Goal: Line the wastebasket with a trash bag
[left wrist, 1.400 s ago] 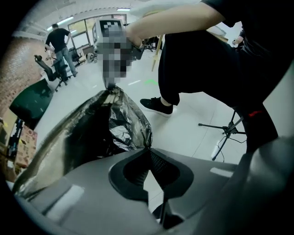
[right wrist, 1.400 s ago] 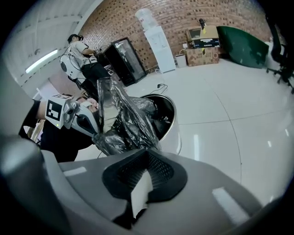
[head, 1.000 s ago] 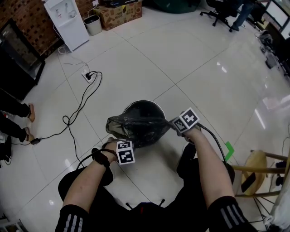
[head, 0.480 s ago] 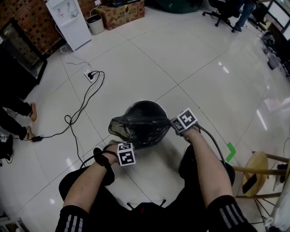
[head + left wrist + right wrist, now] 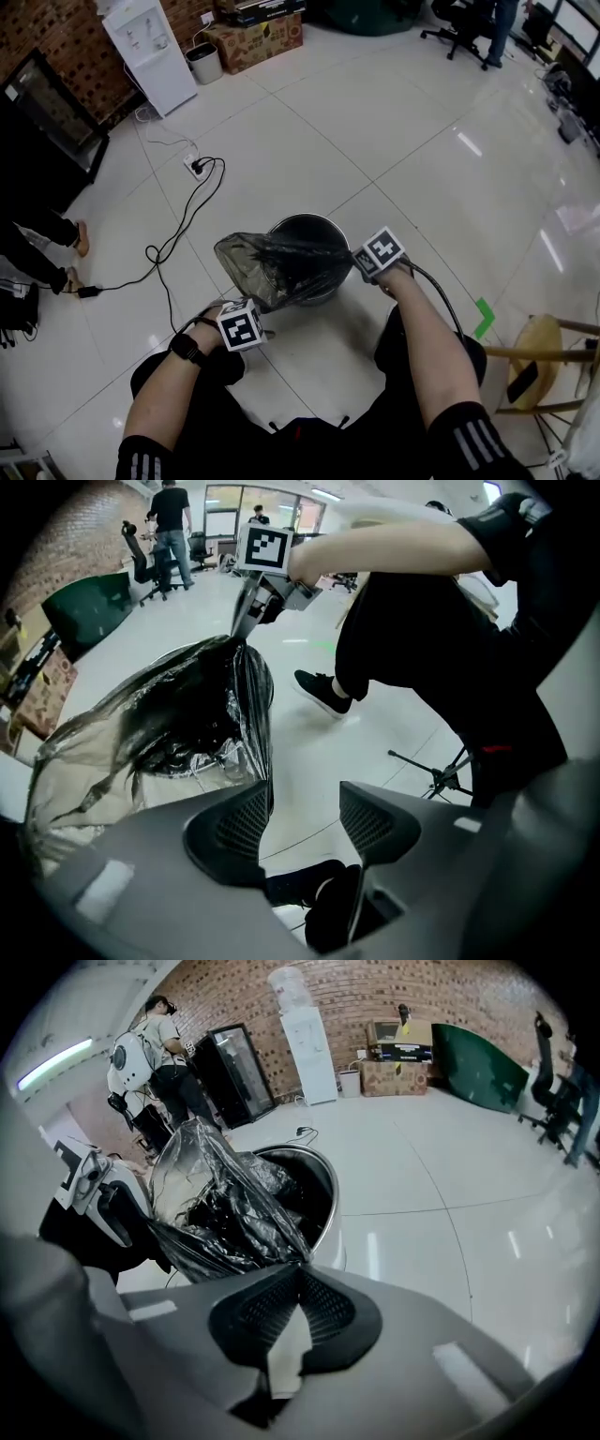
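Trash bag [image 5: 267, 267] bunched over wastebasket [image 5: 319, 223]; right claw [image 5: 298, 1274] pinches its edge; left claw [image 5: 305, 808] opening, empty, just beside it.

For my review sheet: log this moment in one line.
left gripper: opening, empty | right gripper: shut on trash bag | trash bag: bunched over wastebasket

My black short sleeves [image 5: 466, 433] end in white stripes, above black trousers [image 5: 422, 630] and black shoes [image 5: 323, 694] with white soles. A black strap [image 5: 187, 349] circles my left wrist. My right gripper [image 5: 298, 1288] is grey with black ribbed pads [image 5: 328, 1309], a white cube [image 5: 382, 251] of black square markers, and a black cable [image 5: 441, 291].
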{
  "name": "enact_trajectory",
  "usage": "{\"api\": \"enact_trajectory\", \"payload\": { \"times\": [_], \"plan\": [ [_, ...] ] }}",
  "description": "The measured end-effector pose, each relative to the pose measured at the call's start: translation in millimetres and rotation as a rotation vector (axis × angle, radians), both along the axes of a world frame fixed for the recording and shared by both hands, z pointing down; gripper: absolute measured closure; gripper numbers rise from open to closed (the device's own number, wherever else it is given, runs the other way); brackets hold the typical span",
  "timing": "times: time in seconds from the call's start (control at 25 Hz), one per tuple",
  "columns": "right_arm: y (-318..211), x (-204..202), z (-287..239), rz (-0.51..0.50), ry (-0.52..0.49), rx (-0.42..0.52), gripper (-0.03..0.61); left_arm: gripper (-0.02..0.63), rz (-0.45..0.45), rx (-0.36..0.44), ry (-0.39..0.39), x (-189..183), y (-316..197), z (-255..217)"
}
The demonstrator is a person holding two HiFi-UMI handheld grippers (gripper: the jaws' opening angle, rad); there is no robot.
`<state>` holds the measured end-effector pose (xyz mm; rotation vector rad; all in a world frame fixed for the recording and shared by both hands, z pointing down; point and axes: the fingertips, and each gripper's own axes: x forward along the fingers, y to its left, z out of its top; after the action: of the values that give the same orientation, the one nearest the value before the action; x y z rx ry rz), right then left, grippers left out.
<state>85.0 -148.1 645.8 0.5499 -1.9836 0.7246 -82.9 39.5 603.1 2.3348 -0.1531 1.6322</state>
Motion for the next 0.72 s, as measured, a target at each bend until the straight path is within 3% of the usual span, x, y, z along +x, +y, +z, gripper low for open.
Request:
{"api": "enact_trajectory", "payload": {
  "times": [0.28,0.4,0.56,0.72],
  "plan": [
    [4.7,-5.0,-3.7,-0.013,-0.011,-0.008,0.572,0.367,0.005,0.110,0.009,-0.9,13.2,-11.6],
    [5.1,-5.0,-3.0,-0.018,-0.011,-0.009,0.572,0.367,-0.060,0.163,0.042,-5.7,4.8,-30.3],
    [7.8,1.2,-1.0,-0.032,0.010,0.008,0.572,0.368,-0.123,0.218,0.012,-25.8,-4.6,-45.1],
    [10.4,-1.0,-2.1,-0.031,0.001,0.006,0.572,0.421,-0.245,0.430,0.069,-38.8,-45.5,-95.5]
  ]
}}
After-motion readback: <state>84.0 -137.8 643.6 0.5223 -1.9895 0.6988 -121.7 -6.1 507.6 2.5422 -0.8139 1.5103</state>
